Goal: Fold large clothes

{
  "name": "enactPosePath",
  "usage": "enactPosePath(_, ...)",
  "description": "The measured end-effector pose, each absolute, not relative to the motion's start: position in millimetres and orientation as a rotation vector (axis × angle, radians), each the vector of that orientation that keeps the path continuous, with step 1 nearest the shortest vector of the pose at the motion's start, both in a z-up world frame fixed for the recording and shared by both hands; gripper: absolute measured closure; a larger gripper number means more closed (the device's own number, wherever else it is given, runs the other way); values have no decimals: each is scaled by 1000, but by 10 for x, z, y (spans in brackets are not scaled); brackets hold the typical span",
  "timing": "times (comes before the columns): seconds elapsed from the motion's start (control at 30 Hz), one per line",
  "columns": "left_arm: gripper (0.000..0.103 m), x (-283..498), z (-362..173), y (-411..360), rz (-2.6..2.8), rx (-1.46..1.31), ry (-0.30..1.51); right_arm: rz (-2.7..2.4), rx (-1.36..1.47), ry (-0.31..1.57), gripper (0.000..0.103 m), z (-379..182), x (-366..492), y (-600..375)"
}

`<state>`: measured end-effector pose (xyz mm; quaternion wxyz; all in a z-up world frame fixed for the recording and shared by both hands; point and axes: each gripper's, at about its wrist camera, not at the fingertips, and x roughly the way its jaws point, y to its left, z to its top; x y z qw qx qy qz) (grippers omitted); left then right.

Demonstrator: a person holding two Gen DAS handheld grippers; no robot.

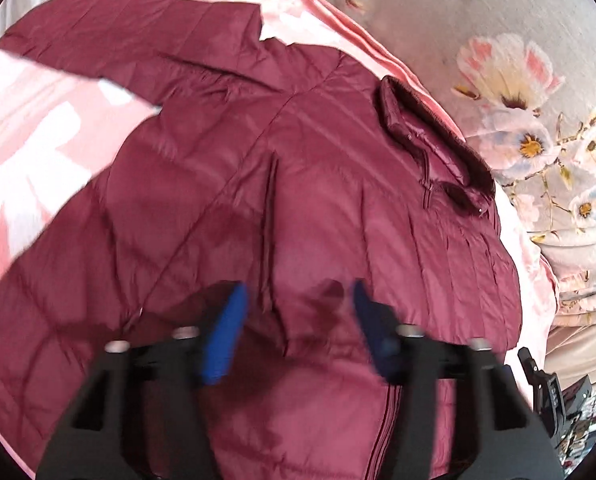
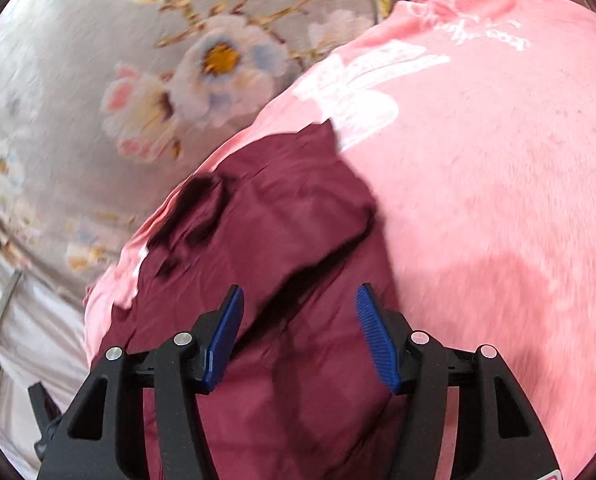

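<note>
A maroon quilted jacket (image 1: 282, 184) lies spread front up on a pink blanket (image 1: 26, 128), collar (image 1: 429, 140) at the right and one sleeve (image 1: 110, 44) stretched to the upper left. My left gripper (image 1: 299, 300) is open and empty, just above the jacket's front near the zipper. In the right wrist view the jacket (image 2: 282, 232) lies with a sleeve folded over it. My right gripper (image 2: 299, 304) is open and empty above that part.
A grey floral bedsheet (image 1: 517, 80) lies beyond the pink blanket, also in the right wrist view (image 2: 138, 80). The pink blanket (image 2: 497, 180) fills the right of that view. Dark clutter (image 1: 569, 408) sits at the lower right edge.
</note>
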<state>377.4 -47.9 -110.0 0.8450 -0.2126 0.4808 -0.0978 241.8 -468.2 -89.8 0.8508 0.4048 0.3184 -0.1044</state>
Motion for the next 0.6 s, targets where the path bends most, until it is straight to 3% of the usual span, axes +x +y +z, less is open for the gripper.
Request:
enactPosePath(0.07,90,3853,-1042,-506,-195,-407,999,-233,848,670,45,-912,2522,-4755)
enactPosePath(0.17,100,3946,-905,-505,-178,-351,938,-250,840,675,57,-912,2687,-4822)
enactPosePath(0.23,102,4002,-800,-504,-165,-320,892,-251,853,678,81,-915,2788,-4875)
enactPosePath(0.3,102,4068,-648,-514,-162,-284,836,-246,847,660,100,-849,2868,-4920)
enactPosePath(0.43,103,4170,-450,-541,-152,-234,750,-225,791,507,101,-485,2764,-4868)
enactPosePath(0.6,103,4388,-974,-593,-55,-133,857,-341,738,695,101,-818,2857,-4887)
